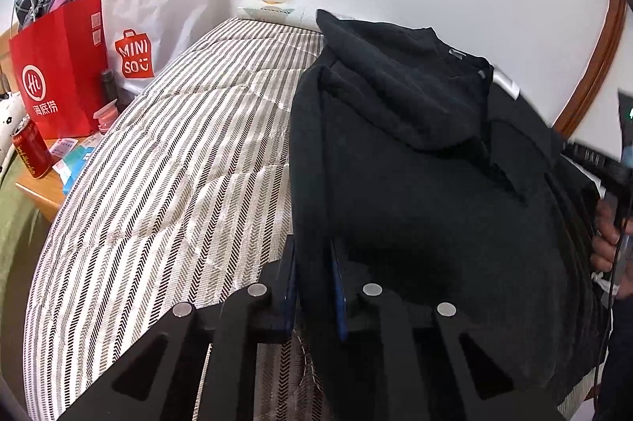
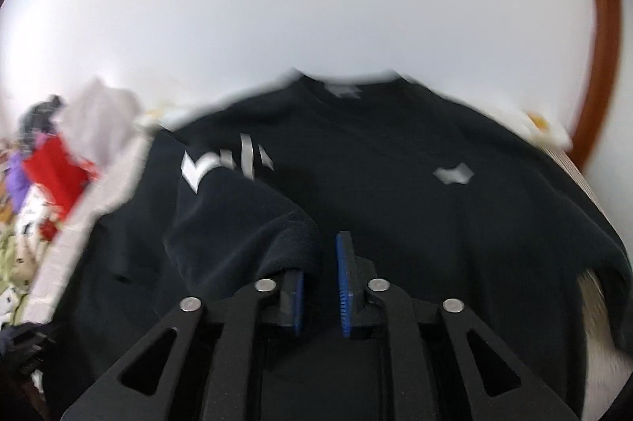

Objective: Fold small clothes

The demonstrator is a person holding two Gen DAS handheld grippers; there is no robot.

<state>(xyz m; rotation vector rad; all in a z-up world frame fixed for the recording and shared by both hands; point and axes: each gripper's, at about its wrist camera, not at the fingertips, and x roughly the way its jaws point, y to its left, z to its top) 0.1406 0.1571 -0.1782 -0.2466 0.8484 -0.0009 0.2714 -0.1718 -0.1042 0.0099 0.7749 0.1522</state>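
A black sweatshirt (image 1: 427, 160) lies partly folded on the striped bed (image 1: 190, 152). My left gripper (image 1: 314, 286) is shut on the left edge of the sweatshirt, with black cloth between the blue pads. In the right wrist view the same sweatshirt (image 2: 415, 191), with white print on one sleeve, fills the frame, which is blurred. My right gripper (image 2: 320, 290) has a fold of the black sleeve (image 2: 245, 223) in its jaws, draped over the left pad. The right gripper and the hand holding it show at the right edge of the left wrist view (image 1: 609, 183).
A red paper bag (image 1: 59, 76) and a white MINISO bag (image 1: 158, 21) stand left of the bed. A red can (image 1: 31, 154) sits on a wooden side table (image 1: 39, 195). A white wall is behind, with a brown wooden frame (image 1: 597, 53) at right.
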